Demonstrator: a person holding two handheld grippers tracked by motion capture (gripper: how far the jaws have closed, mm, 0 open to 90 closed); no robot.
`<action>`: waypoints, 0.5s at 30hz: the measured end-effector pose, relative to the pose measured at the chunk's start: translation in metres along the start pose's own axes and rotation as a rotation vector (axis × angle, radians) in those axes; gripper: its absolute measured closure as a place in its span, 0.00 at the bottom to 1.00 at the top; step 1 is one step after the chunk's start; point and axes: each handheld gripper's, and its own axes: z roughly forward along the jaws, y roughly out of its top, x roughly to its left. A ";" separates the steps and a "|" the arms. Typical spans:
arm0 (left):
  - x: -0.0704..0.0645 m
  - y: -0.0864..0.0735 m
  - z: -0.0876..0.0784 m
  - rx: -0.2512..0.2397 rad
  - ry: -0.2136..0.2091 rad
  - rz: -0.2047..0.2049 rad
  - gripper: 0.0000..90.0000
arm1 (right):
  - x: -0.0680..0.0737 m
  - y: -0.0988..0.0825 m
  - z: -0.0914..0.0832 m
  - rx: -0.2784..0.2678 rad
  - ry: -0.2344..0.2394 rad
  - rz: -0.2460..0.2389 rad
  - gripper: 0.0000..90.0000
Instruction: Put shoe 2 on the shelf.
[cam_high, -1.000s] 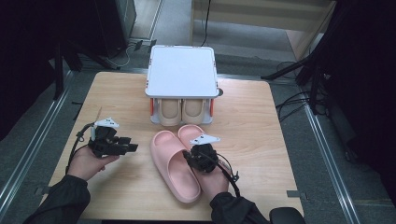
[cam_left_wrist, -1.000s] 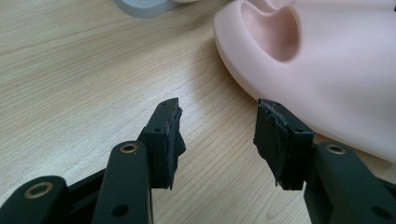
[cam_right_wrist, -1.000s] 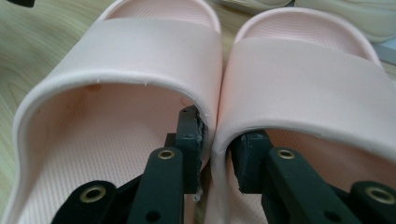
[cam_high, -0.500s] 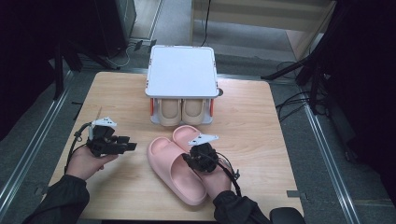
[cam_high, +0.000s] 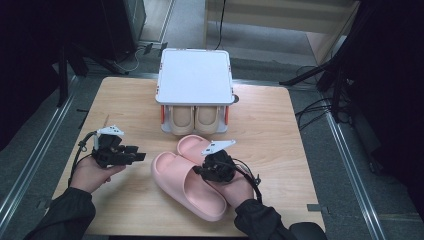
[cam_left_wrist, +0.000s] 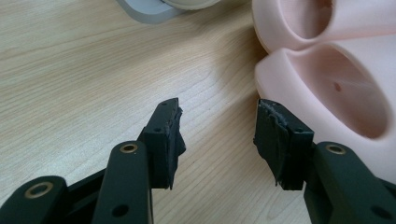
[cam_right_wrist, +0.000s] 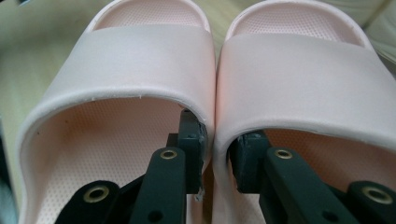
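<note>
While pink slippers (cam_right_wrist: 210, 84) lie side by side, right claw (cam_right_wrist: 215, 154) pinches both inner walls (one jaw inside each)

A lab or workshop: a bare wooden counter (cam_high: 280, 130) on grey floor, metal rails (cam_high: 30, 170) alongside, cables (cam_high: 315, 107) and dark stands beyond it

Two slippers (cam_high: 187, 185) lie side by side before the rack (cam_high: 195, 80).

- Left pink slipper (cam_high: 187, 187): foam slide, upright, sole down, just in front of the shoe rack (cam_high: 195, 80).
- Right pink slipper (cam_high: 192, 146): identical, touching its partner's side, toe nearest the rack.
</note>
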 end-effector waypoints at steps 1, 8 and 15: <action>0.000 0.000 0.000 0.000 -0.003 -0.002 0.56 | 0.001 0.001 -0.001 0.010 0.010 -0.013 0.85; -0.001 -0.001 0.000 0.004 0.001 -0.004 0.56 | 0.002 0.008 -0.006 0.049 0.068 -0.072 0.85; -0.001 -0.001 -0.001 0.004 0.001 0.005 0.55 | 0.006 0.028 -0.014 0.049 0.109 -0.139 0.85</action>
